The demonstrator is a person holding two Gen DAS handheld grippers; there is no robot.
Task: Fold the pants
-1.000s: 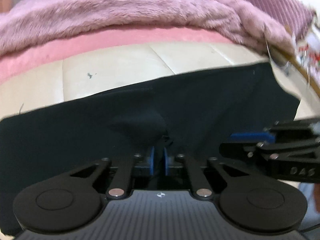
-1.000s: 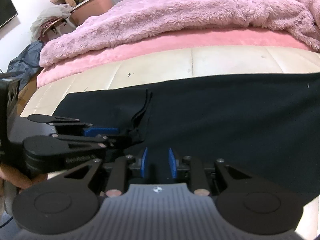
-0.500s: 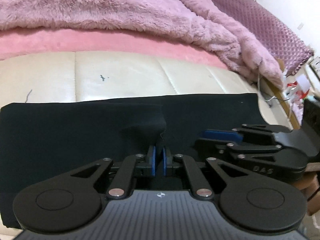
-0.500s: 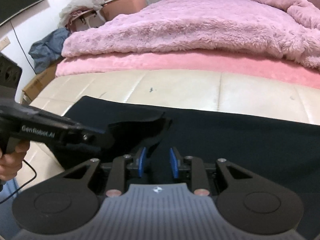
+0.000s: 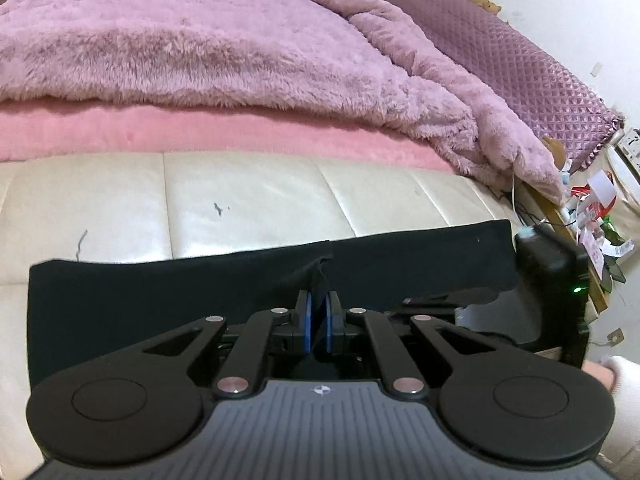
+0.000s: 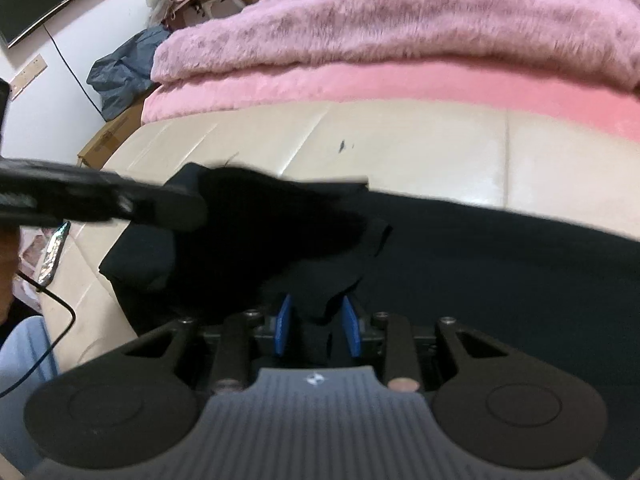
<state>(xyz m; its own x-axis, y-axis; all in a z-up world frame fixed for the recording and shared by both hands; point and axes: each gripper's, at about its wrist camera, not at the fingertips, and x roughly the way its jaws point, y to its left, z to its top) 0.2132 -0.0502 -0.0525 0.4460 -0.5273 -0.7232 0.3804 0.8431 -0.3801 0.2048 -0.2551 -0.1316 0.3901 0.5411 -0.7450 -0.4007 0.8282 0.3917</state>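
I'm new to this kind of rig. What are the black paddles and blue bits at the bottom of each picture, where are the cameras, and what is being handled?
No robot here: a person holds a two-finger tool in each hand, with a camera on each looking along its blue pads. In the left view, the left gripper is shut on a pinch of the black pants. In the right view, the right gripper has just been closing, with cloth between its pads. The pants lie on a cream leather cushion, in front of a fluffy pink blanket.

My left gripper (image 6: 100,200) is smearing into blur across the right wrist view, hiding part of the pants (image 6: 480,248), whose right end is running off-frame.
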